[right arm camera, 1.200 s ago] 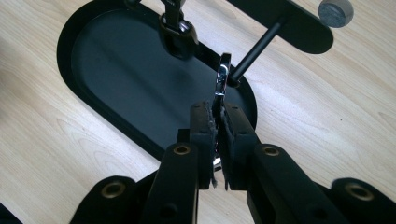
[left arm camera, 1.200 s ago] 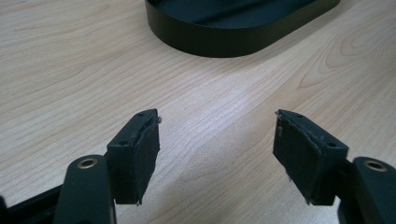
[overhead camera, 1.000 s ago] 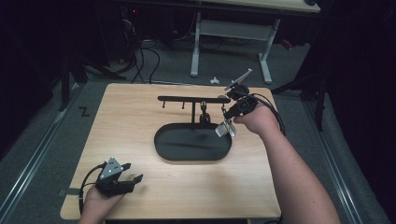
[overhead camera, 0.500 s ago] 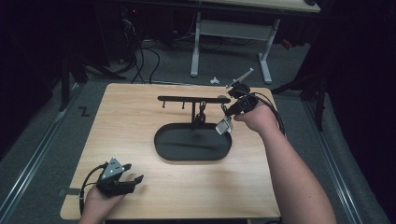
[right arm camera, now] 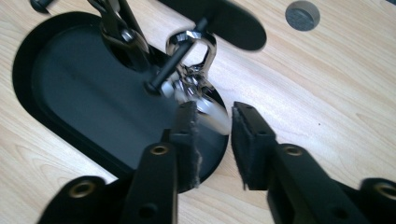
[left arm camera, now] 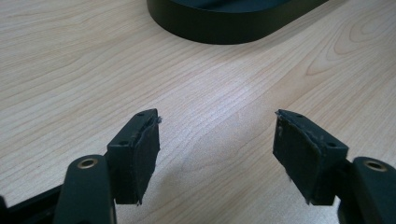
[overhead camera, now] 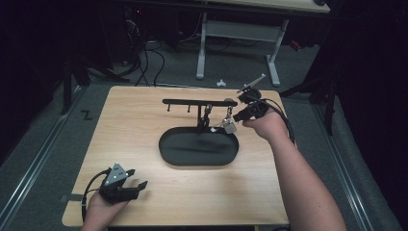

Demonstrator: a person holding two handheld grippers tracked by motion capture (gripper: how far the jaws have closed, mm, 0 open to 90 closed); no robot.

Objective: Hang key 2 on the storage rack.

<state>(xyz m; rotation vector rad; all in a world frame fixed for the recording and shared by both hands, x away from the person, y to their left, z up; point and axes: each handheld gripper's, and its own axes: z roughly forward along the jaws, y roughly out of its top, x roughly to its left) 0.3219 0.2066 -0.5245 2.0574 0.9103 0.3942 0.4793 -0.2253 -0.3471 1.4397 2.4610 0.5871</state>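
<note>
My right tongs (right arm camera: 212,135) pinch the silver keyring (right arm camera: 194,70) to steady it on its hook, while my left tongs (left arm camera: 217,149) rest spread.

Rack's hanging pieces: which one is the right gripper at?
The shiny silver one, hung at the bar's right end, just at the right gripper's jaw tips. The other piece is dark and hangs by the post.

Wood, black gloss and polished metal.
The table (left arm camera: 224,102) was pale grained wood; the oval tray (right arm camera: 93,102) smooth black; the padlock (right arm camera: 198,88) shiny metal.
</note>
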